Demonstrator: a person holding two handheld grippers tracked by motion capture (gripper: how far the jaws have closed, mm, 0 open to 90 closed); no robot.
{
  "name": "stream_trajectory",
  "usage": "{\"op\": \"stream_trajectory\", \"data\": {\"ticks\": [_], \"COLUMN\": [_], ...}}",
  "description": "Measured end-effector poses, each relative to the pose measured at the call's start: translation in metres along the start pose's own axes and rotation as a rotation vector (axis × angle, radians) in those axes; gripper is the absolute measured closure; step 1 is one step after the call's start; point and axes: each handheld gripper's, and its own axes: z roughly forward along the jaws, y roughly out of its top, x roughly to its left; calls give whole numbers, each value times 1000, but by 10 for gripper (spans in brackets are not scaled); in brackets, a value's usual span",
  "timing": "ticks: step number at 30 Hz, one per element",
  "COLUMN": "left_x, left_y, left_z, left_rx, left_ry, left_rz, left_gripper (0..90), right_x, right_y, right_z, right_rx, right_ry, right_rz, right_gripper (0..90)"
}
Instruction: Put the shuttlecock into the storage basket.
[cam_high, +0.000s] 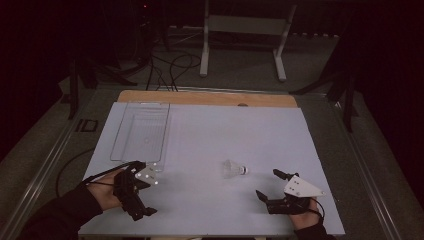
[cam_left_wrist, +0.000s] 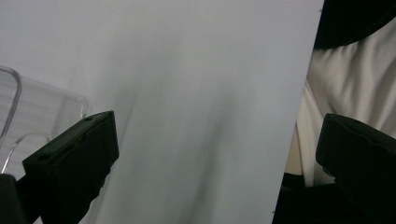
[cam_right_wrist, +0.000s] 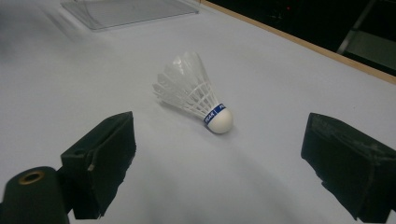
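Note:
A white feathered shuttlecock (cam_high: 234, 169) with a blue band lies on its side on the white table top (cam_high: 225, 130), cork pointing right. In the right gripper view the shuttlecock (cam_right_wrist: 196, 93) rests a little ahead of the wide-apart jaws. My right gripper (cam_high: 268, 184) is open near the front right of the table, just right of the shuttlecock and not touching it. My left gripper (cam_high: 145, 192) is open at the front left, nothing between its jaws. In the left gripper view my left gripper (cam_left_wrist: 215, 158) looks across bare table toward the front edge.
A clear plastic tray (cam_high: 141, 132) stands empty at the back left, its corner (cam_left_wrist: 28, 112) close to my left gripper. A wooden strip (cam_high: 207, 97) runs along the table's far edge. Cables and a metal stand (cam_high: 245, 30) lie on the floor beyond. A person's white clothing (cam_left_wrist: 345, 79) shows past the front edge.

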Motion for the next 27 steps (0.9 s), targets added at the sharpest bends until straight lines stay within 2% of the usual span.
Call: {"op": "stream_trajectory", "data": {"ticks": [3,8,10,13,16,18,21,27], "left_x": [0,0,0,0,-2,-5,-6,-7], "left_y": [2,9,10,14,18,20,24,32], "left_z": [0,5,6,9,10,11,12,14], "left_rx": [-2,-12,-2,29,37,50,73,79], "left_ry": [-6,-21,-21,-24,-25,2,19,-11], "left_rz": [3,-15,-15,-1,12,42,42,53], "left_gripper": [1,1,1,1,1,1,1,1], "right_x": [0,0,0,0,0,0,0,0], "right_y": [0,0,0,0,0,0,0,0], "right_z": [0,0,0,0,0,0,0,0], "right_rx": [-3,-2,-2,-2,-4,-3,-4,-4], "right_ry": [-1,1,-1,0,1,0,0,-1], "right_rz": [-2,0,0,-2,-2,-1,-2,-2], "right_gripper": [98,98,98,98,98,98,98,98]}}
